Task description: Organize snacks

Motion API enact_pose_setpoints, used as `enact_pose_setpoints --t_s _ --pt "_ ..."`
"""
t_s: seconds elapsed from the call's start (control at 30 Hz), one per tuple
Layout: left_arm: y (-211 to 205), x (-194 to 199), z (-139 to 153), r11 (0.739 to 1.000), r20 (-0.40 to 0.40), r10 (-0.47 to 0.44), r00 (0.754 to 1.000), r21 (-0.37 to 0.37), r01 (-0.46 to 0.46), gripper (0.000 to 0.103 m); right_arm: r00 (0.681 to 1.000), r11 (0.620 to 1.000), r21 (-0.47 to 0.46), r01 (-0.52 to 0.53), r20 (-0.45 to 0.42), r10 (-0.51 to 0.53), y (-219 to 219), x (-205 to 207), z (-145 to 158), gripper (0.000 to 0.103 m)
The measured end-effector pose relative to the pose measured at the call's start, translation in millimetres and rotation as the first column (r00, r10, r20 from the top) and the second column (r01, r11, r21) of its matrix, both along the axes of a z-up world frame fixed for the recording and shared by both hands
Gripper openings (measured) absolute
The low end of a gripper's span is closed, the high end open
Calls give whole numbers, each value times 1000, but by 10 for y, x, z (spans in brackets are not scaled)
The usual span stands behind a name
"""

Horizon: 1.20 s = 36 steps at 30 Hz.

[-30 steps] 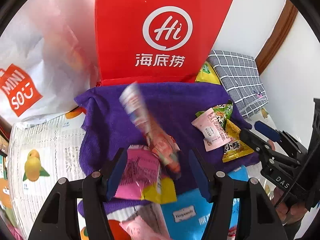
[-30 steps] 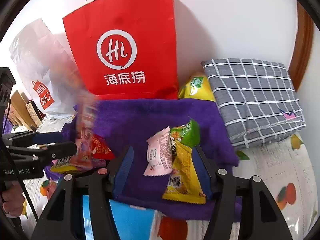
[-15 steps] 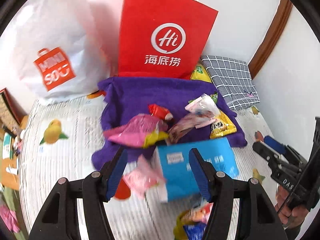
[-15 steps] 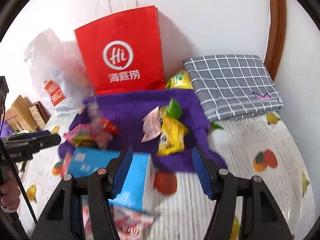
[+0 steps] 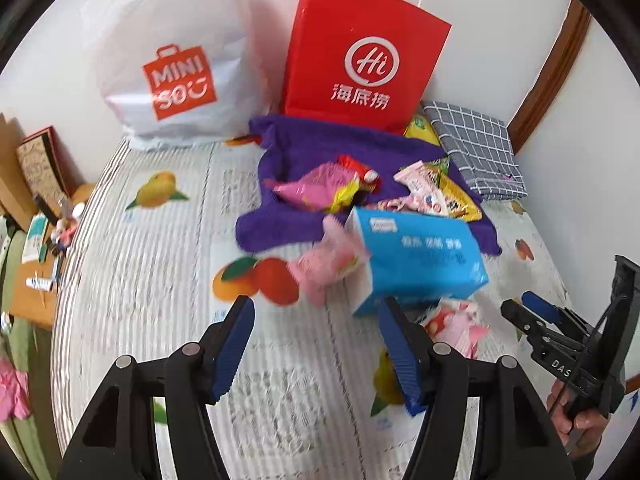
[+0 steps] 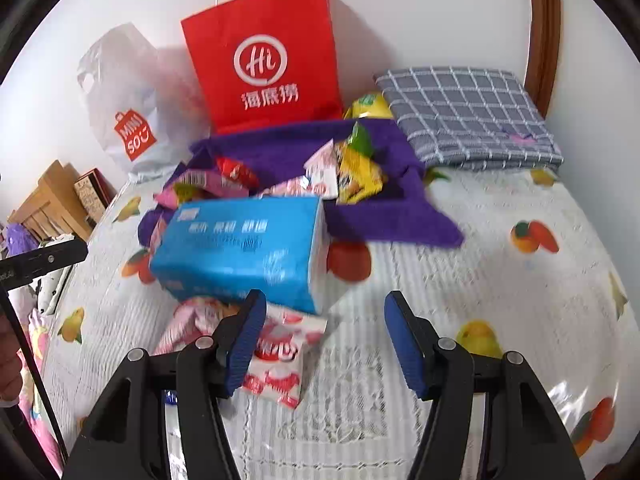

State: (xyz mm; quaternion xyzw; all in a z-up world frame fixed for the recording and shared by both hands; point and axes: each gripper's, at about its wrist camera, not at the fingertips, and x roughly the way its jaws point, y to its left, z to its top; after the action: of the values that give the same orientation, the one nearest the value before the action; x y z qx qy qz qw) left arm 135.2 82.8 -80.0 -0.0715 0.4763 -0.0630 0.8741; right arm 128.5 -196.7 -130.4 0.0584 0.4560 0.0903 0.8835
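Several snack packets lie on a purple towel: a pink-and-yellow bag, a red packet, a pale pink packet and a yellow one. A blue box lies in front, with pink packets beside and under it. My left gripper is open and empty, well back from the snacks. My right gripper is open and empty, its left finger over a pink-white packet.
A red paper bag and a white plastic bag stand against the wall. A grey checked cloth lies at the right. The bed sheet has fruit prints. Boxes stand at left.
Both grippers have pulled back and up from the towel. A long packet that was in the air above the towel now lies among the snacks. More of the bed shows.
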Motion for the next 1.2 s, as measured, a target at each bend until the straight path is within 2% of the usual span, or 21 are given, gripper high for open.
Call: enact_pose_setpoints --t_s 0.27,0.37,0.5,0.57,0.63,0.7,0.77,0.8,0.9,1.07,1.2 --pt "95 -192 -249 1000 -43 26 999 3 -26 62 995 999 8 -52 -86 53 169 -45 -397 61" --pt "136 -217 -308 999 -57 36 998 5 -36 62 992 996 49 -68 -100 72 233 -37 -464 61" --pt "172 -221 -325 999 -61 47 997 10 -47 62 990 995 49 -81 -113 86 354 25 -509 62" --pt "179 -214 -329 999 -61 48 997 8 -48 62 988 996 43 -79 -132 84 406 73 -552 66" --pt "165 -189 -346 999 -61 43 997 8 -42 62 990 996 25 -83 -112 85 462 82 -558 72" --pt "130 -146 -373 1000 -59 30 998 8 -29 62 992 995 -17 -95 -91 93 525 82 -576 73" --pt "79 -78 -413 1000 -57 15 998 12 -14 62 992 990 -83 -111 -63 106 582 56 -600 69" --pt "57 -43 -428 1000 -57 8 998 16 -7 62 993 987 -115 -114 -50 109 589 39 -609 63" --pt "-48 114 -467 999 -55 -16 998 45 19 62 992 985 -121 -124 -39 120 505 0 -595 53" --pt "-134 374 -592 995 -60 -48 997 88 53 62 995 985 -144 -96 -32 92 205 -54 -574 52" --pt "-139 519 -725 992 -75 -43 996 117 51 62 999 991 -131 -25 -36 20 -139 -38 -596 52"
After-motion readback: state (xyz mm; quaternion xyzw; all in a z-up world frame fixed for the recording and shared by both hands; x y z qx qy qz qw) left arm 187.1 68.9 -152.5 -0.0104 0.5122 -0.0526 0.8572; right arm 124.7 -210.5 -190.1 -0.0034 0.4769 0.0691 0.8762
